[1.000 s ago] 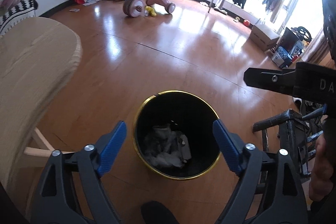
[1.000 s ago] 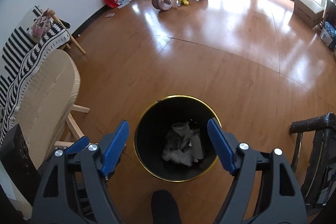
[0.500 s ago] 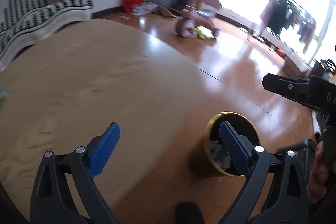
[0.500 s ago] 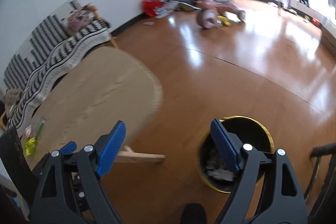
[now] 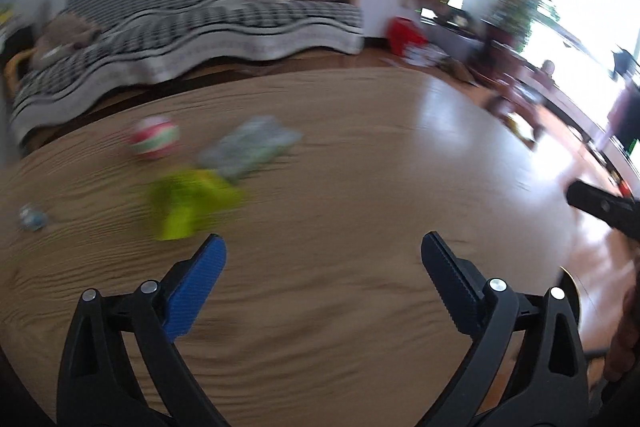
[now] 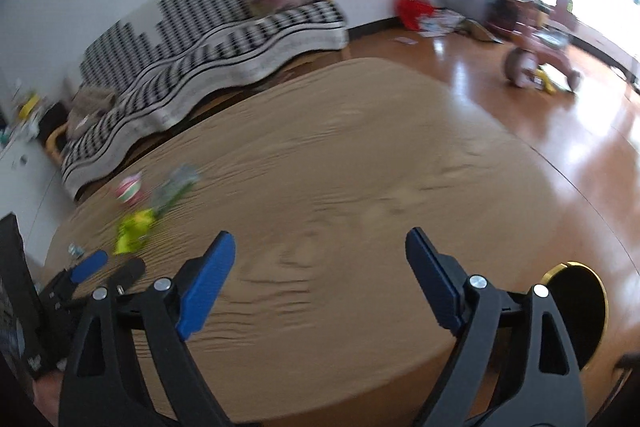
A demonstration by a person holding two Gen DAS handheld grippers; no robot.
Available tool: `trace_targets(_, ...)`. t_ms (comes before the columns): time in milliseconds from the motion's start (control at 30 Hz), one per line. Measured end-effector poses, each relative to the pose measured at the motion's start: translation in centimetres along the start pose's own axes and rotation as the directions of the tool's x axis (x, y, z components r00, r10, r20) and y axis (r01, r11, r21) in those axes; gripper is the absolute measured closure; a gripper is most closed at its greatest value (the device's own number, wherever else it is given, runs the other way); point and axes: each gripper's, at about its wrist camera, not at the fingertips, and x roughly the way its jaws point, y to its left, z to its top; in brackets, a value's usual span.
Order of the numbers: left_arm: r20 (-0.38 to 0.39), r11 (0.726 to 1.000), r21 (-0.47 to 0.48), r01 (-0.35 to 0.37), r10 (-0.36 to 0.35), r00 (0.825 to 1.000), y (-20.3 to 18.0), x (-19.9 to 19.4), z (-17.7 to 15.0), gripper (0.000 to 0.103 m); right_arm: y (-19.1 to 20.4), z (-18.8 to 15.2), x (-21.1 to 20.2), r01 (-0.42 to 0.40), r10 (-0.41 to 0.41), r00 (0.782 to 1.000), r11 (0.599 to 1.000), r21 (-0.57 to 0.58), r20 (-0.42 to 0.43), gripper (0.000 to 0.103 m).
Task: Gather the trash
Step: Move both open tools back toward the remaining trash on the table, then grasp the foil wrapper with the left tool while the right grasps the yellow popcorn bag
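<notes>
With both tools spread and empty, we reach our left tool (image 5: 322, 279) across the bench (image 5: 360, 167) for the yellow-green wrapper (image 5: 192, 203), approaching low.

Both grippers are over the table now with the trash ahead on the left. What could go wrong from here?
1. Both views are motion-blurred, so aiming at the yellow-green wrapper may miss; slow down first.
2. The red and green ball looks round and could roll off the table if nudged.
3. The left gripper and right gripper are open and close together; both reaching left could make them collide.
</notes>
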Motion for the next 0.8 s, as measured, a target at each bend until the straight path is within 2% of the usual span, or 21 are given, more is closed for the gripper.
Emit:
trace_targets(100, 0.000, 0.994, -0.094, -0.064, 0.064, 0.998, 6.0, -0.5, 0.3, 0.008, 4.5, -0.5, 1.6, -0.036, 0.035, 0.999, 0.998, -0.060, -0.017, 0.018)
trace_targets(400, -0.012, 0.945, -0.248, -0.212, 0.216, 0.976, 17.6, -1.4, -0.2, 0.007, 15.5, -1.9, 6.9, -0.115, 0.102, 0.992, 0.972, -0.206, -0.074, 0.016)
trace_targets(600, -0.054, 0.885, -0.349, -0.309, 0.310, 0.949, 24.9, -0.1, -0.5, 0.007, 21.3, -2.8, 11.2, -0.155, 0.128, 0.986, 0.942, -0.296, -0.111, 0.015)
trace_targets(667, -0.075, 0.851, -0.396, -0.345, 0.345, 0.936, 27.6, 0.5, -0.6, 0.007, 22.8, -2.9, 12.2, -0.170, 0.139, 0.983, 0.932, -0.320, -0.118, 0.015)
trace_targets(800, -0.114, 0.785, -0.489, -0.380, 0.375, 0.920, 31.9, 1.8, -0.5, 0.007, 25.5, -3.2, 14.0, -0.186, 0.153, 0.982, 0.908, -0.376, -0.115, 0.011)
